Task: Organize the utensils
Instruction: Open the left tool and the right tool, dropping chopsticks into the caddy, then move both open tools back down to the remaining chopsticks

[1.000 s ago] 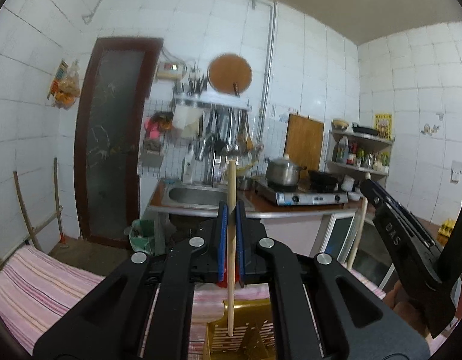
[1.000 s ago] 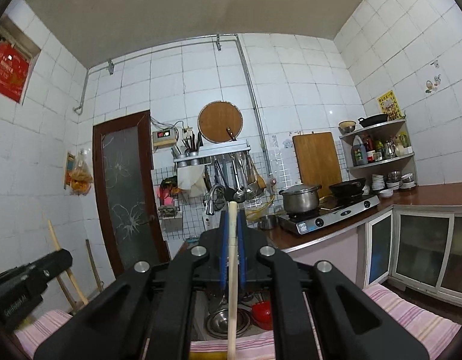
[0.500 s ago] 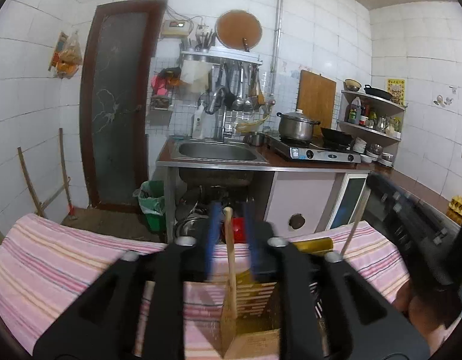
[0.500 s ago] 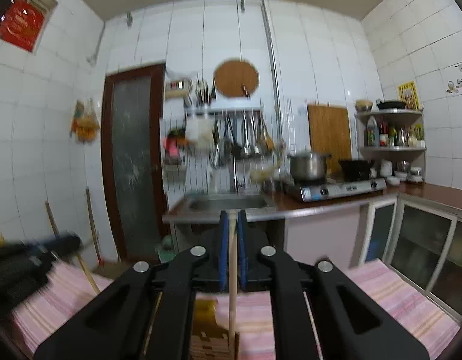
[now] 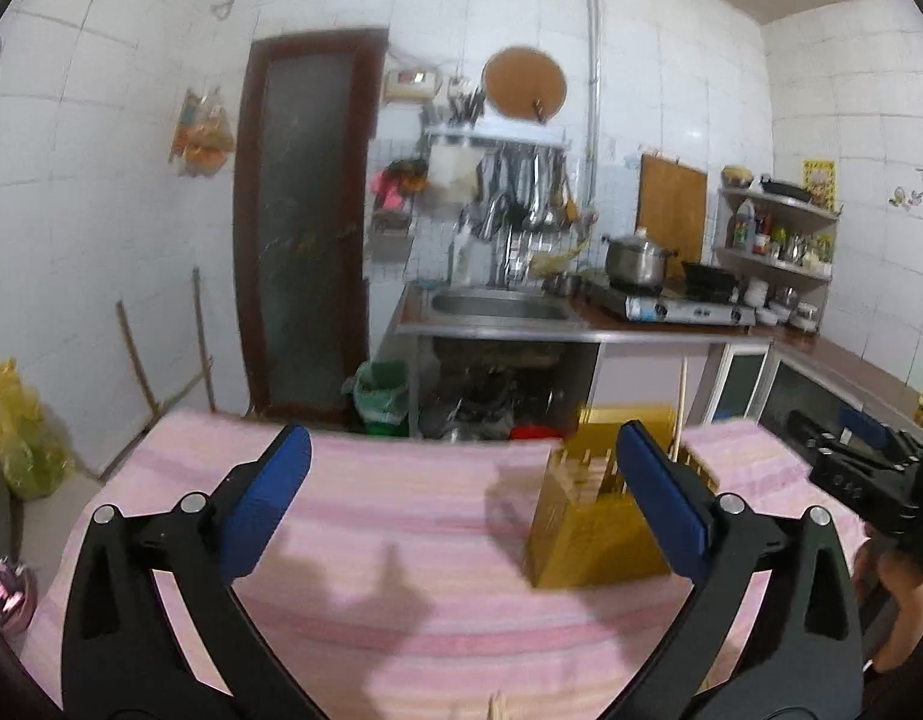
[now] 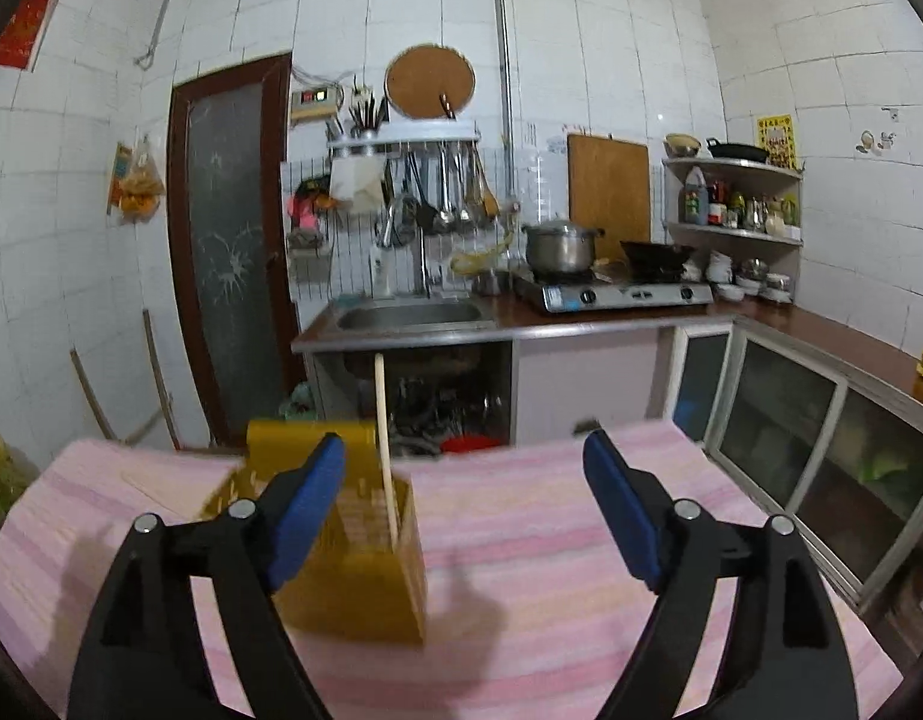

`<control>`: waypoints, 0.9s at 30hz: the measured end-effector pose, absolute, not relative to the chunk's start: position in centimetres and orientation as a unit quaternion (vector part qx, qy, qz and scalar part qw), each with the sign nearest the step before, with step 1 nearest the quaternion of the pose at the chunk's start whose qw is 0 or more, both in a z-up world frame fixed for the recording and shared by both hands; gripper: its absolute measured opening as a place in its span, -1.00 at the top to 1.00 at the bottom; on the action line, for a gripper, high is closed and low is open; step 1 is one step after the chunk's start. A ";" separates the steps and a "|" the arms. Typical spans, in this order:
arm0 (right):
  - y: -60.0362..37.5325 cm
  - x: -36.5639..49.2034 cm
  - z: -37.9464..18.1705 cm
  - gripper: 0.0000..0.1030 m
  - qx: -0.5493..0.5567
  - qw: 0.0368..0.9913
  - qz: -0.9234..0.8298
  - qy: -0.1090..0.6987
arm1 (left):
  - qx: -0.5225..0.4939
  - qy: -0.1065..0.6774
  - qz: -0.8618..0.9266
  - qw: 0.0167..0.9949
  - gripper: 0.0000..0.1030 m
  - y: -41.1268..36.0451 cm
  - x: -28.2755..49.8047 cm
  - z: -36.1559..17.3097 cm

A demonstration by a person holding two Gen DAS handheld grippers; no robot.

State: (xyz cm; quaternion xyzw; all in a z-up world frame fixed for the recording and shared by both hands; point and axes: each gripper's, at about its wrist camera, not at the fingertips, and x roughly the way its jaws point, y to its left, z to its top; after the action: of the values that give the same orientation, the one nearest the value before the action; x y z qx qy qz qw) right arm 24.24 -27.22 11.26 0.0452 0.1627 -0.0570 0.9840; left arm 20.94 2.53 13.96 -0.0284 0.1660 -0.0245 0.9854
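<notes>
The left gripper [image 5: 464, 480] and right gripper [image 6: 464, 495] have just opened wide, both empty; 1 chopstick [image 6: 384, 450] stands in the yellow holder [image 6: 365, 588].

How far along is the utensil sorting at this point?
Done: at least one wooden chopstick stands in the yellow holder on the pink striped cloth. In hand: nothing; the left hand-held gripper and the right hand-held gripper have just been opening, with nothing between their pads. Left: pale stick tips at the left view's bottom edge may be more utensils; too cropped to tell.
</notes>
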 end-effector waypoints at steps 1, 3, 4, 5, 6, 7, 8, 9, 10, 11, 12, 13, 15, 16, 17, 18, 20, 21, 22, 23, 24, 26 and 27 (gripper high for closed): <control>-27.2 23.6 10.9 -0.59 0.042 0.983 -0.058 0.167 | -0.028 0.179 -0.022 0.983 -0.91 2.9 20.4 13.4; -27.0 21.8 9.7 -0.59 0.032 0.981 -0.061 0.179 | -0.034 0.189 -0.019 0.981 -0.91 3.6 19.3 12.2; -26.9 20.7 9.0 -0.60 0.029 0.980 -0.061 0.187 | -0.039 0.191 -0.016 0.981 -0.91 3.9 19.0 11.7; -26.8 20.2 8.5 -0.60 0.027 0.979 -0.061 0.193 | -0.044 0.198 -0.007 0.979 -0.91 4.3 18.5 11.0; -26.8 19.7 8.1 -0.60 0.025 0.978 -0.061 0.198 | -0.046 0.202 -0.004 0.978 -0.91 4.5 18.3 10.5; -26.7 18.8 7.4 -0.60 0.022 0.976 -0.064 0.205 | -0.048 0.209 -0.004 0.977 -0.91 4.8 18.0 9.8; -26.7 18.3 7.0 -0.60 0.021 0.976 -0.066 0.206 | -0.049 0.214 -0.006 0.976 -0.91 4.9 17.8 9.3; -26.6 17.8 6.6 -0.60 0.021 0.976 -0.067 0.207 | -0.048 0.220 -0.004 0.974 -0.91 5.2 17.5 8.6; -26.6 17.2 6.1 -0.60 0.021 0.975 -0.067 0.211 | -0.044 0.223 -0.002 0.974 -0.91 5.3 17.4 8.0; -26.5 16.6 5.5 -0.60 0.023 0.974 -0.068 0.216 | -0.041 0.226 0.000 0.973 -0.91 5.3 17.3 7.6; -26.4 16.2 4.9 -0.60 0.024 0.972 -0.069 0.221 | -0.037 0.233 -0.002 0.972 -0.91 5.4 17.2 7.0; -26.2 15.9 4.3 -0.60 0.025 0.971 -0.070 0.228 | -0.034 0.239 -0.003 0.970 -0.91 5.4 17.2 6.6; -26.1 15.6 3.2 -0.60 0.028 0.967 -0.075 0.242 | -0.027 0.249 -0.002 0.968 -0.91 5.5 17.3 5.6; -26.0 15.6 2.8 -0.60 0.030 0.965 -0.076 0.248 | -0.025 0.251 0.000 0.968 -0.91 5.7 17.3 5.2; -26.0 15.5 2.1 -0.60 0.035 0.963 -0.075 0.257 | -0.023 0.253 0.001 0.967 -0.91 5.5 17.3 4.8; -26.0 15.5 1.5 -0.60 0.038 0.961 -0.076 0.265 | -0.020 0.257 0.001 0.966 -0.91 5.4 17.4 4.2; -26.1 15.5 0.2 -0.60 0.042 0.955 -0.081 0.283 | -0.007 0.265 0.001 0.964 -0.91 5.1 17.5 3.2; -26.1 15.5 -0.3 -0.60 0.045 0.952 -0.082 0.290 | -0.002 0.272 -0.001 0.962 -0.91 4.9 17.7 2.7; -26.2 15.5 -0.9 -0.60 0.051 0.949 -0.082 0.299 | 0.001 0.279 -0.005 0.960 -0.91 4.8 17.9 2.1; -26.2 15.6 -1.2 -0.60 0.055 0.948 -0.083 0.304 | 0.001 0.285 -0.008 0.958 -0.91 4.6 18.2 1.8; -26.2 15.5 -1.7 -0.60 0.058 0.945 -0.084 0.309 | -0.003 0.297 -0.014 0.955 -0.91 4.6 18.5 1.2; -26.0 15.7 -2.6 -0.60 0.064 0.940 -0.085 0.323 | -0.015 0.317 -0.026 0.948 -0.91 4.6 18.9 0.1; -25.9 15.9 -2.7 -0.60 0.066 0.938 -0.085 0.328 | -0.018 0.328 -0.030 0.944 -0.91 4.5 19.1 -0.5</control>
State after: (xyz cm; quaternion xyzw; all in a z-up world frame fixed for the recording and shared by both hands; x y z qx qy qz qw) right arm 15.90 -25.93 -2.70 0.0660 0.3282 -0.0849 0.9385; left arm 19.11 4.49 -0.51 -0.0184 0.3281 -0.0298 0.9440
